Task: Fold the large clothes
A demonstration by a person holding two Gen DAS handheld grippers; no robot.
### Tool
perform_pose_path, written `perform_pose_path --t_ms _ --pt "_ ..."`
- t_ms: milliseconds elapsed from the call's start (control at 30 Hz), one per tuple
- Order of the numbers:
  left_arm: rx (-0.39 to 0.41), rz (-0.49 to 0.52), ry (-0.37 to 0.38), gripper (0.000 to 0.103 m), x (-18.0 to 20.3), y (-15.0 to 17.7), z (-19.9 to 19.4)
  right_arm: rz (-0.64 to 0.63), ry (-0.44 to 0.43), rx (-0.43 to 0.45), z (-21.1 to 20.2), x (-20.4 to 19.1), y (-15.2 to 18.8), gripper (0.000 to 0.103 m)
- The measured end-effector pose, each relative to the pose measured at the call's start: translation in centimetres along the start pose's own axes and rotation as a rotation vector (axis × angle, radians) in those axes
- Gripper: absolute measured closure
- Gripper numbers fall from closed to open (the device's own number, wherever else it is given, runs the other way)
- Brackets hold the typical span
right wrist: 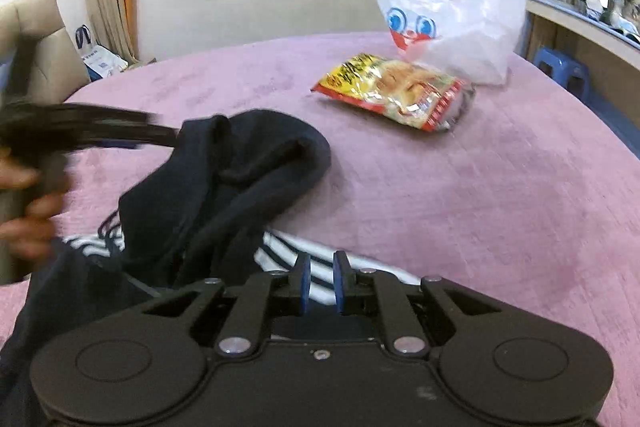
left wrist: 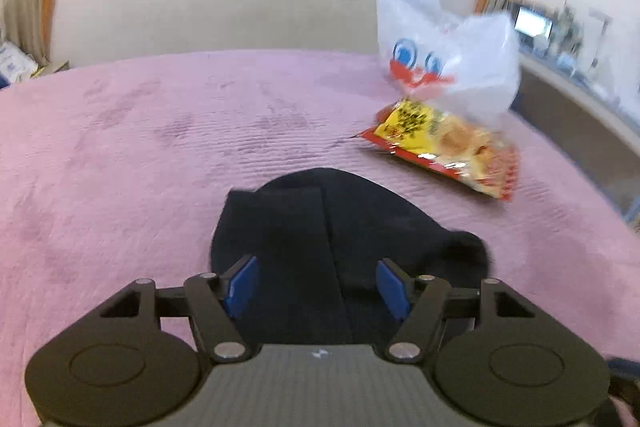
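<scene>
Navy garment [left wrist: 304,227] btwn open left claw [left wrist: 318,287] pads

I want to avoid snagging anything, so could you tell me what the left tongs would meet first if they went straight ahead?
Most likely the dark garment lying directly ahead of the open left tongs; depth is hard to judge.
</scene>
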State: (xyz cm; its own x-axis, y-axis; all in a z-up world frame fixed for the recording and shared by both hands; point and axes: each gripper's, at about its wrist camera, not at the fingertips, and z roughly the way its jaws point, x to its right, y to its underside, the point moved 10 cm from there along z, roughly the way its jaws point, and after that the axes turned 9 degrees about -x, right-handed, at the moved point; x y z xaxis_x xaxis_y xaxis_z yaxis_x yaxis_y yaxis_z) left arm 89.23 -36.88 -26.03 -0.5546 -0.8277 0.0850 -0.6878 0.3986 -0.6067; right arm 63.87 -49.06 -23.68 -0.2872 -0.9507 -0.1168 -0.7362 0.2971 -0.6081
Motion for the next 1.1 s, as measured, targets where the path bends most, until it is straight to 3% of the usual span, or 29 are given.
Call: perform_pose_path --t_ms 67,133,200,233,267,467,500,533,667,700,733,767,800,833,867,900,1033,1100 --pt "-0.061 0.018 -0.091 0.036 -0.4 -0.9 3.8 0.003 -0.008 0.0 0.6 -0.1 -0.3 0.088" --pt "-0.106 0.001 -0.072 0.038 -0.4 -0.9 6.4 0.001 -0.016 -0.007 1.3 0.0 0.0 0.082" --pt "-0.118 -0.018 -0.045 0.058 -0.9 -1.0 7.7 -0.003 -0.014 -0.031 2.2 0.2 0.3 0.081" --pt "-0.121 -0.018 -0.039 0.081 -1.1 -1.0 8.0 -0.006 -0.014 -0.042 2.7 0.3 0.4 0.081" --pt "-0.136 -0.026 -0.031 0.093 -1.4 -0.8 8.4 -0.007 -0.016 -0.05 3.2 0.3 0.2 0.081" --pt "0.004 -0.107 0.114 0.094 -5.2 -0.9 3.0 0.067 -0.083 -0.018 5.9 0.0 -3.1 0.08" --pt "0.019 -0.135 0.139 0.094 -6.5 -0.7 1.9 0.094 -0.093 -0.017 6.8 0.1 -3.8 0.074" --pt "0.025 -0.162 0.16 0.094 -7.8 -0.6 1.1 0.115 -0.096 -0.021 7.7 0.2 -4.3 0.066" --pt "-0.05 -0.204 0.191 0.094 -13.1 1.9 1.1 0.188 -0.123 -0.05 10.9 0.6 -5.9 0.065" --pt "-0.096 -0.223 0.222 0.093 -14.2 3.1 2.0 0.203 -0.13 -0.061 11.5 0.6 -6.1 0.052" --pt "-0.145 -0.25 0.25 0.092 -15.0 4.2 3.1 0.219 -0.142 -0.071 12.2 0.5 -6.2 0.033" --pt "-0.188 -0.27 0.266 0.089 -15.7 5.3 4.1 0.233 -0.142 -0.079 13.1 0.4 -6.3 0.026" --pt "-0.207 -0.274 0.268 0.087 -16.0 6.0 4.8 0.243 -0.129 -0.093 14.0 0.4 -6.4 0.028" --pt "-0.213 -0.269 0.266 0.087 -16.1 6.5 5.2 0.249 -0.11 -0.128 15.2 0.4 -6.3 0.042" --pt "-0.204 -0.261 0.263 0.087 -16.0 6.7 5.3 0.255 -0.125 -0.158 16.0 0.0 -6.2 0.065" --pt "-0.186 -0.245 0.255 0.087 -15.8 6.5 5.1 0.265 -0.16 -0.165 16.2 -0.4 -6.4 0.095" --pt "-0.125 -0.171 0.24 0.088 -15.5 5.9 3.2 0.2 -0.142 0.013 10.8 -0.1 -8.8 0.096" --pt "-0.154 -0.163 0.233 0.085 -16.0 6.4 3.0 0.188 -0.135 0.026 9.1 0.6 -7.9 0.096"
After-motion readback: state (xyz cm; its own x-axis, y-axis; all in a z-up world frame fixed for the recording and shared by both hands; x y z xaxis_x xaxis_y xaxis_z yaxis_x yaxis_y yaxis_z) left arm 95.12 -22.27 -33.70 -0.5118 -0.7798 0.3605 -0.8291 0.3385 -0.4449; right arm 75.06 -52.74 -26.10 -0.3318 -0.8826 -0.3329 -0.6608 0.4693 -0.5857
